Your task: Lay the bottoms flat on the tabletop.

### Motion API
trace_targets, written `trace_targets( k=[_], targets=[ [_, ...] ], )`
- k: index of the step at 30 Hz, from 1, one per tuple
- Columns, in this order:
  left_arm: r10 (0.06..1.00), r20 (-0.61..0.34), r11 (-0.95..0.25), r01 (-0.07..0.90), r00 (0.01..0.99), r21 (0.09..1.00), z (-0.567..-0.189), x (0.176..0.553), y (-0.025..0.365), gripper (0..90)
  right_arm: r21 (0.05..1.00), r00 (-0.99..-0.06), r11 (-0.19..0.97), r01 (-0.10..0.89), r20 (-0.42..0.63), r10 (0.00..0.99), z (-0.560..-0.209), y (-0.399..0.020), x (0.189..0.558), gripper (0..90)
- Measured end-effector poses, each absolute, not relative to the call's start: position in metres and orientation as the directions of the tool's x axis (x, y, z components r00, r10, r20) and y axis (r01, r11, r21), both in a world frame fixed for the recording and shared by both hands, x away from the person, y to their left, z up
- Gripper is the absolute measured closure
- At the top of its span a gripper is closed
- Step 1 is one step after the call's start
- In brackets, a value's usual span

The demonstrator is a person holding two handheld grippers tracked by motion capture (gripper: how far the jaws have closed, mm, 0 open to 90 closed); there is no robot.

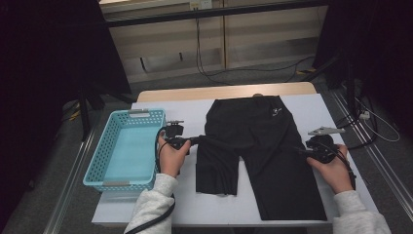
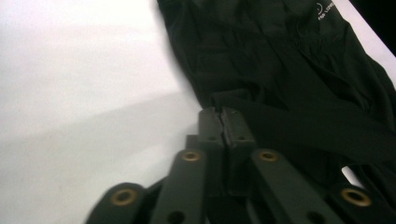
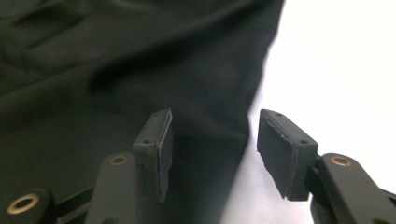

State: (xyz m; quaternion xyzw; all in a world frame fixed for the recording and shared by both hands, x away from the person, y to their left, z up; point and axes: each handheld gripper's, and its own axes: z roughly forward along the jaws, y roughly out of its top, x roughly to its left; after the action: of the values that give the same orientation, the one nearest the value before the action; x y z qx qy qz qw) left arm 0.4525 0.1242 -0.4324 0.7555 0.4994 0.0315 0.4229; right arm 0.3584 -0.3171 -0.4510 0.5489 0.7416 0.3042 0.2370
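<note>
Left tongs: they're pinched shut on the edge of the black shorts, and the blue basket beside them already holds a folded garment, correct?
Not quite. The left tongs do pinch the black shorts, but the high view shows the blue basket empty.

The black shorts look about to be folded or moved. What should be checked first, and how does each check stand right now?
1. Left claw closed on the edge of the shorts: ok, cloth is pinched between its pads.
2. Right claw gripping the shorts: not ok, it is open with the cloth edge between its pads.
3. Shorts lying flat on the table: not ok, the left leg is bunched.
4. Blue basket empty: ok.
5. Basket apart from shorts: ok.
</note>
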Motion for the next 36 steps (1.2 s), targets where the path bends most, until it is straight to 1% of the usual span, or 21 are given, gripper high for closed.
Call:
trace_targets(
  k=[1,2,7,11,15,18,20,25,29,32,36],
  targets=[
    [0.780,-0.368,-0.150,0.722,0.506,0.675,-0.432,0.452,0.123,78.5,0.715,-0.294,0.222,0.663,-0.024,0.956,-0.450,-0.315,0.358,42.8],
    [0.780,-0.358,-0.158,0.715,0.514,0.681,-0.432,0.451,0.123,71.0,0.719,-0.303,0.226,0.657,-0.023,0.953,-0.449,-0.312,0.358,41.4],
    [0.753,-0.347,-0.195,0.694,0.558,0.693,-0.428,0.445,0.119,52.5,0.732,-0.347,0.255,0.632,-0.027,0.938,-0.445,-0.300,0.358,38.3],
    [0.745,-0.317,-0.237,0.676,0.587,0.698,-0.423,0.437,0.117,48.0,0.746,-0.385,0.263,0.611,-0.010,0.923,-0.441,-0.288,0.358,37.5],
    [0.735,-0.305,-0.272,0.675,0.606,0.686,-0.422,0.429,0.117,48.5,0.760,-0.449,0.290,0.581,0.002,0.894,-0.437,-0.270,0.357,38.0],
    [0.732,-0.298,-0.293,0.678,0.612,0.674,-0.423,0.425,0.120,50.1,0.764,-0.513,0.327,0.556,0.006,0.858,-0.436,-0.248,0.358,41.7],
    [0.726,-0.315,-0.289,0.687,0.611,0.667,-0.426,0.422,0.121,50.7,0.764,-0.556,0.352,0.541,0.010,0.831,-0.436,-0.235,0.358,43.1],
    [0.714,-0.311,-0.320,0.688,0.627,0.651,-0.432,0.414,0.118,52.3,0.762,-0.635,0.400,0.509,0.018,0.772,-0.437,-0.203,0.360,48.3],
    [0.711,-0.305,-0.348,0.694,0.633,0.630,-0.438,0.409,0.116,55.4,0.749,-0.669,0.433,0.501,0.017,0.743,-0.443,-0.181,0.365,52.4],
    [0.711,-0.302,-0.367,0.702,0.635,0.610,-0.442,0.406,0.115,59.2,0.747,-0.673,0.435,0.502,0.021,0.740,-0.445,-0.171,0.371,54.1],
    [0.714,-0.296,-0.376,0.705,0.634,0.601,-0.447,0.404,0.113,69.9,0.750,-0.661,0.423,0.508,0.025,0.750,-0.447,-0.162,0.380,61.1]
  ],
)
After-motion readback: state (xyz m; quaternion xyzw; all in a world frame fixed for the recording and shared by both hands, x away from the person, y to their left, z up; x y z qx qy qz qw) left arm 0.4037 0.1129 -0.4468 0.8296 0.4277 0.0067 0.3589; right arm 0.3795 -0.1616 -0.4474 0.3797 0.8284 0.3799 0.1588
